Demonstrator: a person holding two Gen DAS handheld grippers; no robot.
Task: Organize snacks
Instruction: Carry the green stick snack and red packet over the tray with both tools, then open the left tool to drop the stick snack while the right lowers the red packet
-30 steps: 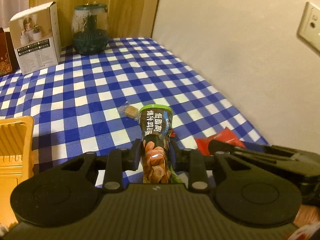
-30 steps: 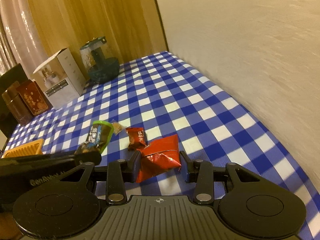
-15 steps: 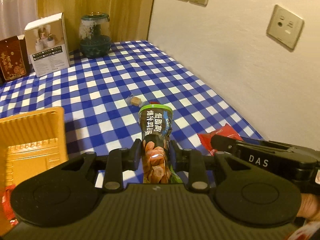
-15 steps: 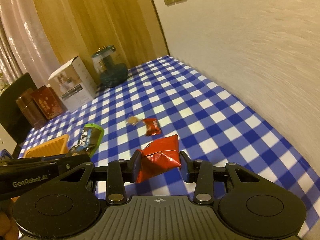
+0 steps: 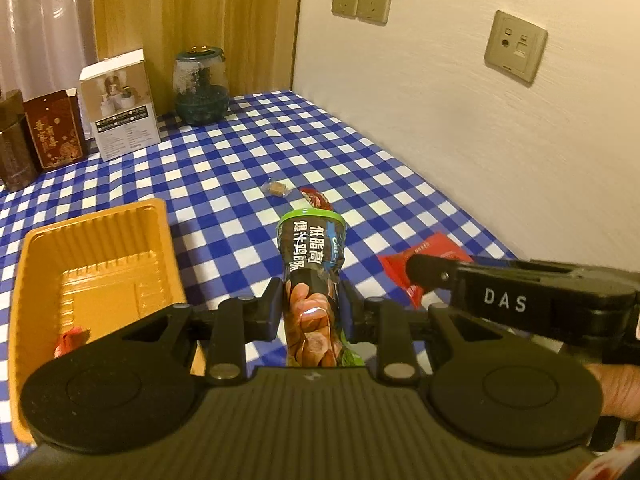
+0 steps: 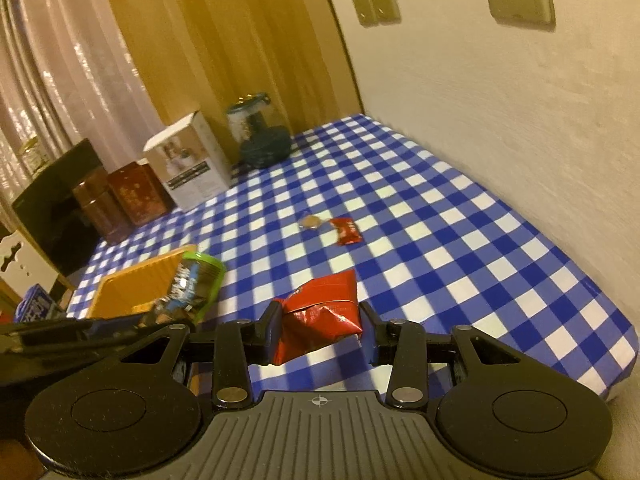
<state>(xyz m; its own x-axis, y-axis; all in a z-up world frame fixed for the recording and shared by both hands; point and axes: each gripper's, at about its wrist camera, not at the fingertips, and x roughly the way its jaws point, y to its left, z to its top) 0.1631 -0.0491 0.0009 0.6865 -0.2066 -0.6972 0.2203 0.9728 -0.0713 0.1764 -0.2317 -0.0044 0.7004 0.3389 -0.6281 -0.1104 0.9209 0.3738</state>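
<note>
My left gripper (image 5: 310,306) is shut on a tall dark snack pack with a green rim (image 5: 314,276), held above the checked cloth. It shows again in the right wrist view as the green-rimmed pack (image 6: 196,284). My right gripper (image 6: 320,326) is shut on a crumpled red snack bag (image 6: 320,316), also lifted; the red bag (image 5: 424,254) appears at the right in the left wrist view. An orange tray (image 5: 40,264) lies to the left with a small red wrapped sweet (image 5: 70,338) in it. On the cloth farther off lie a small brown candy (image 6: 312,222) and a small red packet (image 6: 346,232).
A wall with sockets (image 5: 362,2) runs along the table's right side. At the far end stand a white box (image 5: 120,108), a glass jar (image 5: 200,88), a red box (image 5: 54,134) and a dark canister (image 5: 12,148). The blue checked tablecloth (image 6: 440,220) ends at its near right edge.
Both grippers have risen and drawn back from the table's far end with their snacks still held. The orange tray has come fully into the left wrist view.
</note>
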